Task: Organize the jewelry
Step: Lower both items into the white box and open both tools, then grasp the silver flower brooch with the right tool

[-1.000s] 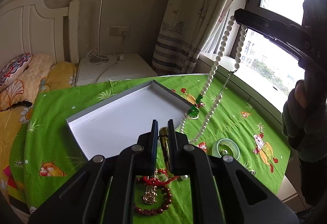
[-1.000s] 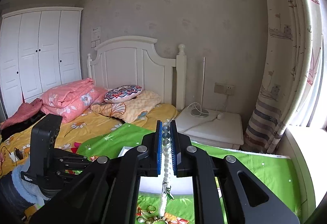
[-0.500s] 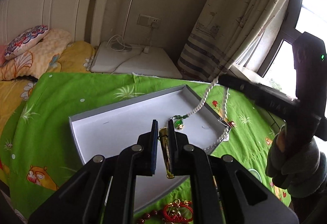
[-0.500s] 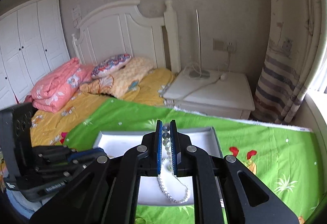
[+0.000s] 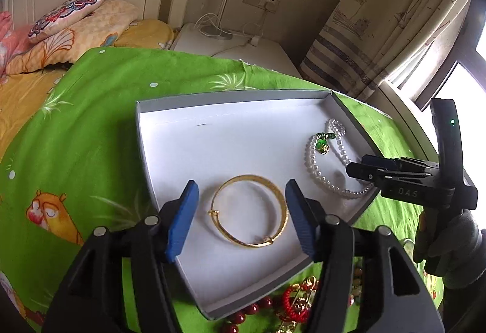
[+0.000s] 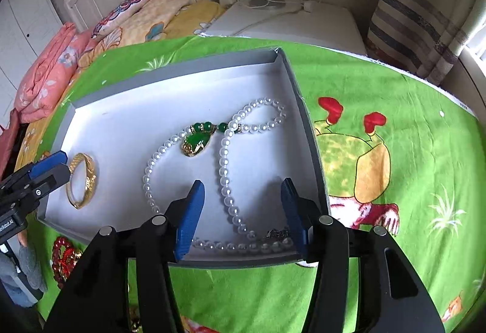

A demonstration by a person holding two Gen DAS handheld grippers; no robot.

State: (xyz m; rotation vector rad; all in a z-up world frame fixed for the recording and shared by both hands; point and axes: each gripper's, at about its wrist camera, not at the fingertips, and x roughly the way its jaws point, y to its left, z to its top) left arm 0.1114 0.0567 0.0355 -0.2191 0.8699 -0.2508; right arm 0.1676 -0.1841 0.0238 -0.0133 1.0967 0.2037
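A shallow white box (image 5: 142, 132) with grey walls lies on a green cartoon cloth; it also shows in the right wrist view (image 6: 306, 120). A gold bangle (image 5: 281, 199) lies flat in its near part, also seen in the right wrist view (image 6: 89, 181). A pearl necklace (image 6: 224, 169) with a green pendant (image 6: 196, 143) lies in the box's right part, also seen in the left wrist view (image 5: 309, 160). My left gripper (image 5: 241, 216) is open, empty, just above the bangle. My right gripper (image 6: 241, 213) is open, empty, over the necklace's near end.
Red and brown bead bracelets (image 5: 291, 302) lie on the cloth by the box's near edge, also seen in the right wrist view (image 6: 63, 257). A white nightstand (image 6: 288, 20) with cables, a bed with pillows (image 6: 121, 11) and a striped curtain (image 5: 373, 38) stand behind.
Both grippers dropped down to the box and opened. The bangle left my left gripper and the pearl necklace left my right gripper; both now lie in the box.
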